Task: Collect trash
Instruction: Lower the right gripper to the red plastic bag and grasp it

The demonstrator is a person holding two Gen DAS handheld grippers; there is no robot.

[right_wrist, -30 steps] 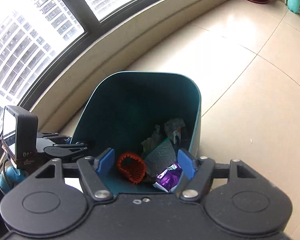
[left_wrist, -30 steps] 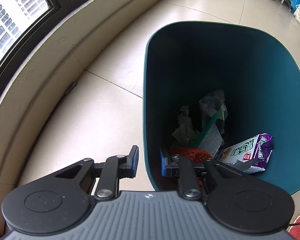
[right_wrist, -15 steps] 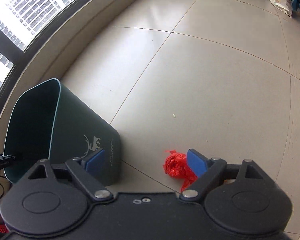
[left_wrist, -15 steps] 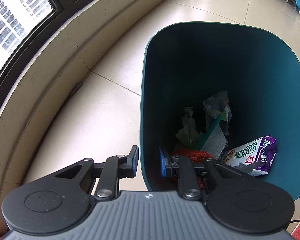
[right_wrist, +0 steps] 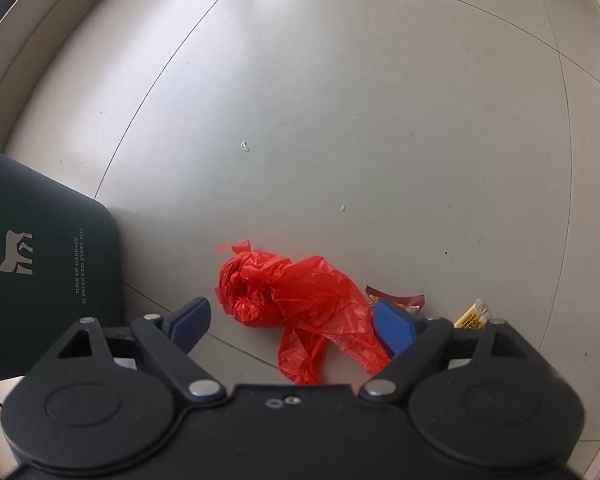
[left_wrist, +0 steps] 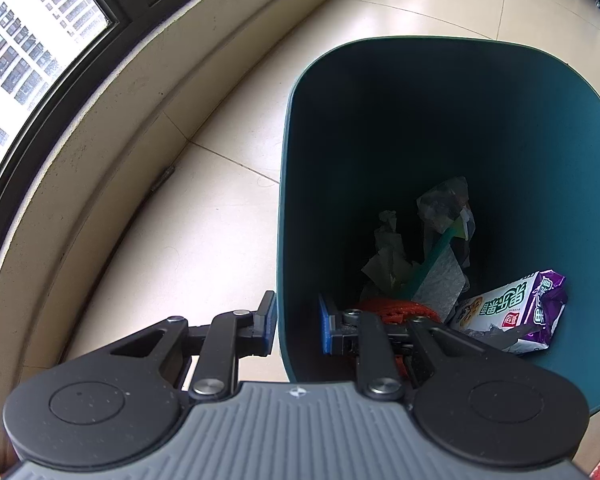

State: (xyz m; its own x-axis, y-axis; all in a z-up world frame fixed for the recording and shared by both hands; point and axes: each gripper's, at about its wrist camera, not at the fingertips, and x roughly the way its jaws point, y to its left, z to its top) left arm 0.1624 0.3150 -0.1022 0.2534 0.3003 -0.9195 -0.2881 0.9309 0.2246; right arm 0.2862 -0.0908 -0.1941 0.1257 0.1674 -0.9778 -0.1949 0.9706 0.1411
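Note:
A dark teal trash bin (left_wrist: 420, 42) stands on the tiled floor. My left gripper (left_wrist: 298, 328) is shut on its near wall, one blue pad outside and one inside. Inside lie a purple snack wrapper (left_wrist: 512, 308), a red mesh piece (left_wrist: 396, 306) and crumpled paper (left_wrist: 388, 256). In the right wrist view a crumpled red plastic bag (right_wrist: 296, 300) lies on the floor beside the bin (right_wrist: 40, 260). My right gripper (right_wrist: 292, 322) hangs open just above the bag, a finger on each side, pads not touching it.
A dark red wrapper (right_wrist: 404, 302) and a small yellow wrapper (right_wrist: 470, 318) lie on the floor right of the bag. Small white scraps (right_wrist: 244, 146) dot the tiles farther off. A low beige ledge (left_wrist: 100, 152) under the window curves along the bin's left.
My right gripper swung away from over the bin and dropped toward the floor, now straddling the red bag, with its jaws wider. The left gripper kept its hold on the bin.

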